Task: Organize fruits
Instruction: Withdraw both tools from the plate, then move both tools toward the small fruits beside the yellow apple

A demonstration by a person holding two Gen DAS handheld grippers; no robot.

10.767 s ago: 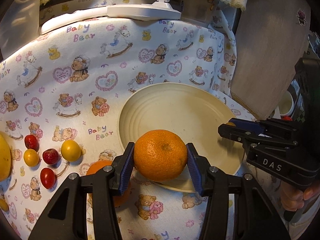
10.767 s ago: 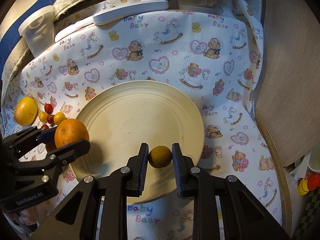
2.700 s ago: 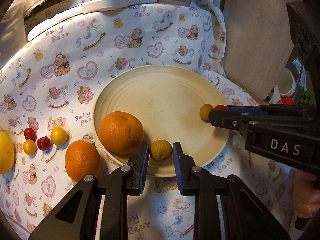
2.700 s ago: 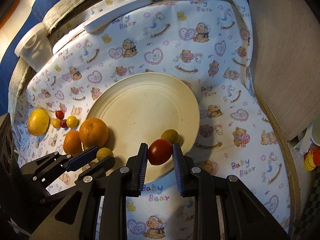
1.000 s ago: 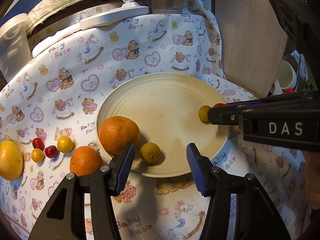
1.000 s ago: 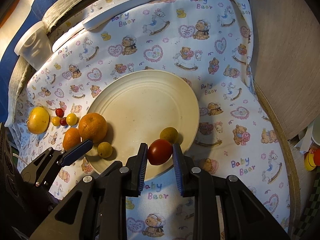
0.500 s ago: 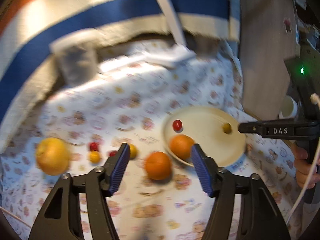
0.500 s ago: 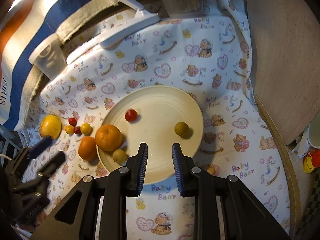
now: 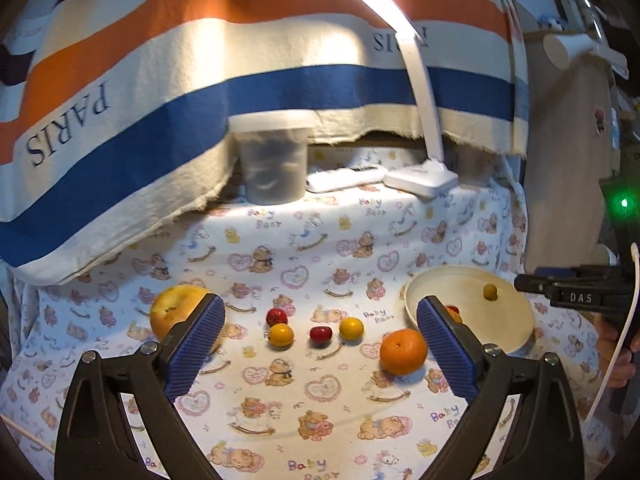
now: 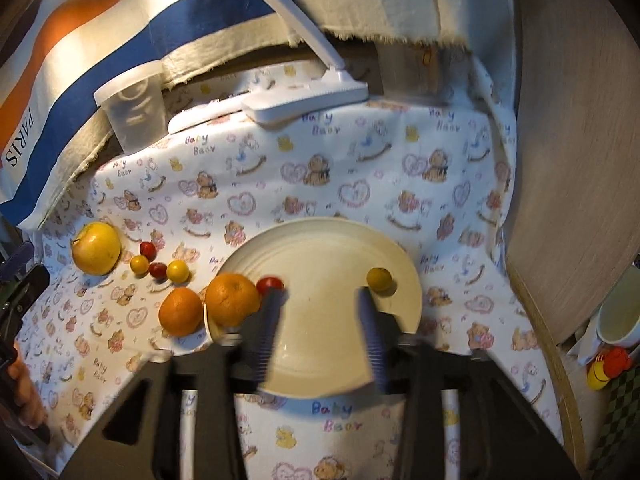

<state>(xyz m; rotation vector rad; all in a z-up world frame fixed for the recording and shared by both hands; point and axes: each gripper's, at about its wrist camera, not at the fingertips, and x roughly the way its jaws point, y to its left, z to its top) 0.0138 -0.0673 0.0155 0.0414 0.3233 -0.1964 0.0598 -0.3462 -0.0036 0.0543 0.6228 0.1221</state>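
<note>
My left gripper (image 9: 319, 304) is pulled back above the cloth, its jaws opening wide and holding nothing. Beyond it lie a big yellow fruit (image 9: 176, 308), several red and yellow cherry tomatoes (image 9: 320, 333) and an orange (image 9: 403, 351). My right gripper (image 10: 319, 294) hovers over the cream plate (image 10: 320, 240), blurred, with its jaws opening and nothing between them. On the plate sit an orange (image 10: 232, 298), a red tomato (image 10: 269, 283) beside it and a small yellow-green fruit (image 10: 379, 278). A second orange (image 10: 180, 311) rests on the cloth against the plate's left rim.
A white lamp base (image 9: 420, 180) and a translucent tub (image 9: 274, 168) stand at the back under a striped towel (image 9: 120, 112). A wooden board (image 10: 580, 160) borders the right side, with a mug (image 10: 620, 316) beyond it. A hand (image 9: 616, 356) holds the right gripper's handle.
The left gripper released the small fruit on the plate, opened wide and drew back leftward and upward. The right gripper let go of the red tomato, which rolled beside the orange.
</note>
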